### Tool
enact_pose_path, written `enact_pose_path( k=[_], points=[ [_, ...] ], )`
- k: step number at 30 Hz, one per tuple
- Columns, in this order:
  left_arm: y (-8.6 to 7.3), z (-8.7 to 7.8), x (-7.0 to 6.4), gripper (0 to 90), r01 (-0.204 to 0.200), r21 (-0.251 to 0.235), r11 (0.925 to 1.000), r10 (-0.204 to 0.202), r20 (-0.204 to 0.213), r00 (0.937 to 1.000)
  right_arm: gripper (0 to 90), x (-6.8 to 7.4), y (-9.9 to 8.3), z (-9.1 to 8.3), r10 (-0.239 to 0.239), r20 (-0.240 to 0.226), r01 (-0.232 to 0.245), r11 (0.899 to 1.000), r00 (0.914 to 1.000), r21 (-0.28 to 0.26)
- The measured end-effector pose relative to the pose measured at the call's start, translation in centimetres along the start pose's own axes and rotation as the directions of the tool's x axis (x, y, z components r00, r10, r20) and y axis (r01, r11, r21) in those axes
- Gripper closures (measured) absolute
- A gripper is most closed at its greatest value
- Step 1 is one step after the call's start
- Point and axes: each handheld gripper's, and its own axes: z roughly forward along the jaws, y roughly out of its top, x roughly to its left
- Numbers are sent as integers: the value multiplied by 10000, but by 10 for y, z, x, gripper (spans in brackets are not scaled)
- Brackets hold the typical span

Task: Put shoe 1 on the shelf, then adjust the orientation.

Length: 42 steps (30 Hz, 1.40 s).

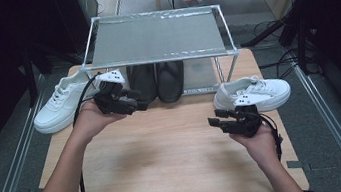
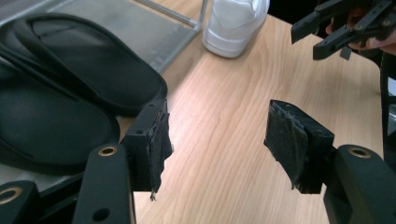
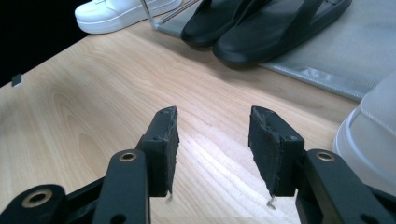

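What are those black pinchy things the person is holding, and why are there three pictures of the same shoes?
Each black pinchy thing is a hand-held gripper: a tool with two jaws that squeeze together to pick things up. The person holds the left hand-held gripper in one hand and the right hand-held gripper in the other. One picture comes from a camera up high, looking down at the wooden table. The other two come from little cameras riding on each tool, so you see its jaws up close. On the table are two white sneakers, one at the left and one at the right, and a metal shoe rack with a pair of black sandals on its bottom shelf. Both tools are open and hold nothing.
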Motion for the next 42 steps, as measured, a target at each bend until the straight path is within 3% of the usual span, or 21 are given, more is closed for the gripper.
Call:
enact_pose_path(
  k=[2,13,16,24,35,42],
  points=[
    [-5,-2,0,397,-95,-3,10000,95,-151,9998,546,0,-3,3,125,-119,-123,9999,9999,111],
    [-37,-17,15,403,702,-263,9972,-698,137,9975,539,6,2,16,-55,-261,62,9996,9996,280],
    [-45,-22,23,403,917,-112,9957,-917,-8,9958,538,8,3,16,3,-279,2,9998,9996,184],
    [-58,-34,40,402,1412,-284,9896,-1423,-402,9890,538,3,1,17,-58,-247,66,9995,9997,320],
    [-76,-55,68,413,1707,-392,9845,-1736,-896,9807,535,2,-2,12,-65,-75,67,9995,10000,322],
    [-100,-66,91,413,2295,-504,9720,-2344,-1428,9616,533,2,-4,9,-62,28,61,9995,10000,318]
  ],
)
